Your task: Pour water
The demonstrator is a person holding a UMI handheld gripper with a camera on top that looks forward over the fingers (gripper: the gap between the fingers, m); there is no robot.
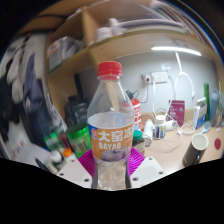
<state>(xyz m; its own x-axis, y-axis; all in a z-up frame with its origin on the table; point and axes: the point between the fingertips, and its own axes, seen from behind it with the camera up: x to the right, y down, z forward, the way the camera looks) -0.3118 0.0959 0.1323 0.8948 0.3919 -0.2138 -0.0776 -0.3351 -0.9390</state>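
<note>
The hand-held gripper point(109, 168) clamps the water bottle point(110, 125) upright. Beyond the bottle sits a cup point(197, 147). Its red cap still on, tilting would pour nothing.

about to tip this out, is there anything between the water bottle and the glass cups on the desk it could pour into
The gripper is shut on the water bottle, so nothing separates those. The glass cups stand beyond it, apart from the bottle, and nothing visible lies across that gap. A white mug sits nearer, off that line.

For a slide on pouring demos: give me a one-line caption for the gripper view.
Gripper holding an upright, red-capped water bottle between its pink-padded fingers above a cluttered table.
</note>
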